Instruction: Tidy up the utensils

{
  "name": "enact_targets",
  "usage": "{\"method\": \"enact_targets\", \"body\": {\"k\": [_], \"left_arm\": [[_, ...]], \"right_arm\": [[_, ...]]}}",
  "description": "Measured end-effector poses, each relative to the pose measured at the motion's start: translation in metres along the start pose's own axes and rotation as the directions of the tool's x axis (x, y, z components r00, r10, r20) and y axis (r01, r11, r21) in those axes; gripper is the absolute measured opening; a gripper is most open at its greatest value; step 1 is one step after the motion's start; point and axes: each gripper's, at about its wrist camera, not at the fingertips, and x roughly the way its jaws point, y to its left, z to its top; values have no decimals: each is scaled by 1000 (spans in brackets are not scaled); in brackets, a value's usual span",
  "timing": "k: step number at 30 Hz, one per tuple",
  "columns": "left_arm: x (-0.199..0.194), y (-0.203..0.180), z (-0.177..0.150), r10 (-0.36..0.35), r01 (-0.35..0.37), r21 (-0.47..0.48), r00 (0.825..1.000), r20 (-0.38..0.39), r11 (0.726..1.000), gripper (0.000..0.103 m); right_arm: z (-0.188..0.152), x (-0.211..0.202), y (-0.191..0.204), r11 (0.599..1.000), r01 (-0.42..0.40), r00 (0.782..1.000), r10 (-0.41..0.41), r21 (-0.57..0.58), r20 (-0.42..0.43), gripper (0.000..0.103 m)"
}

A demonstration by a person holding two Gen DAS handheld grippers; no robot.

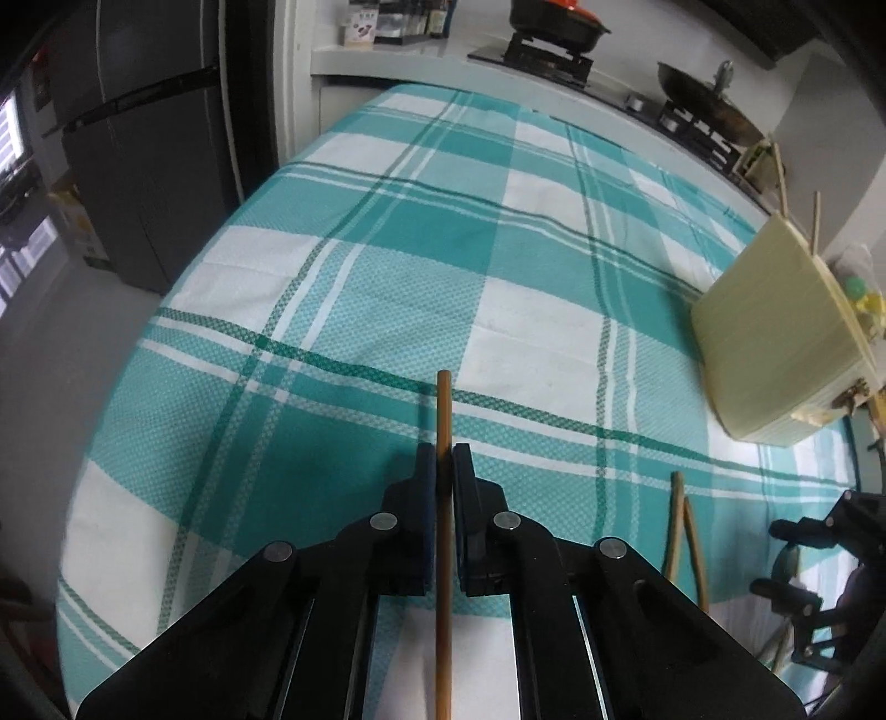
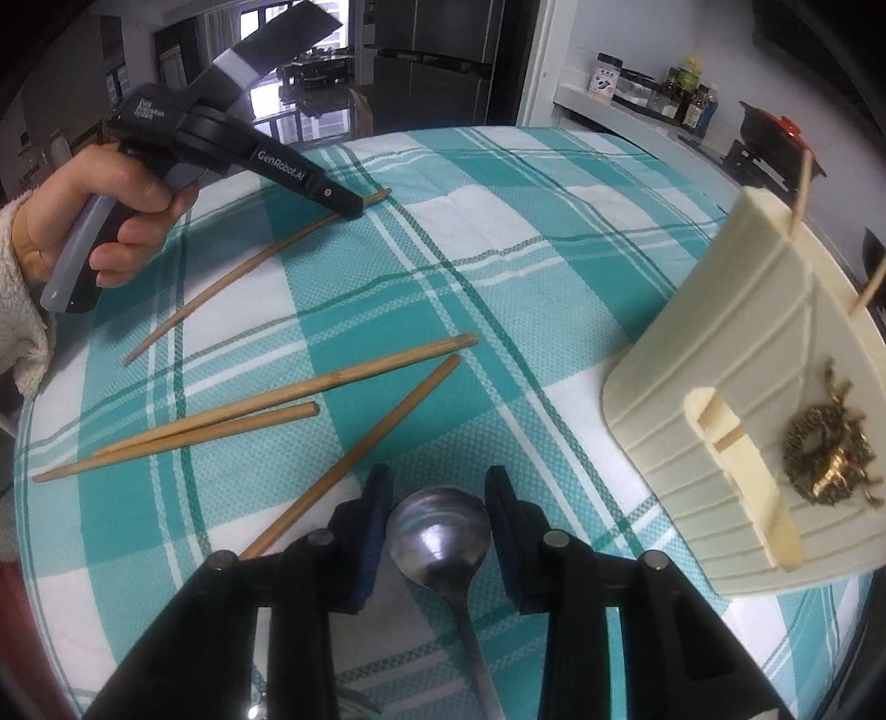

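My left gripper is shut on a wooden chopstick; in the right wrist view the left gripper holds that chopstick at the table's far left. My right gripper is open, its jaws on either side of a metal spoon lying on the checked cloth. Three more chopsticks lie loose left of the spoon. A cream utensil holder stands at the right with two chopsticks in it; it also shows in the left wrist view.
The round table has a teal and white checked cloth. A brass ornament hangs on the holder. A stove with pans and a counter stand behind the table, and a grey fridge at the far left.
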Motion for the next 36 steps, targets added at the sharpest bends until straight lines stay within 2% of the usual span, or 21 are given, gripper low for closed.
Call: {"method": "enact_targets", "body": {"k": [4,8,17,23,29,36], "left_arm": [[-43,-12,-4,-67,66,10,994,84,998,4],[-93,-30,-7,-129,122,55,977,169,991,4],[-182,-61,-22,-232,196,143,920,315,970,4],[-202,-70,-28,-252,203,171,901,354,964,4],[-205,-71,-29,-256,204,178,898,357,963,4],[-212,-77,-26,-280,222,196,892,354,955,4]], "right_arm": [[-15,-33,-4,997,49,997,-53,66,56,35],[-31,-74,-11,982,90,984,-113,166,136,35],[-76,-161,-22,898,153,920,-282,414,273,35],[-97,-185,-22,850,178,889,-355,496,288,35],[-111,-203,-24,814,177,866,-396,553,305,35],[-112,-217,-24,798,157,853,-407,582,328,35]]}}
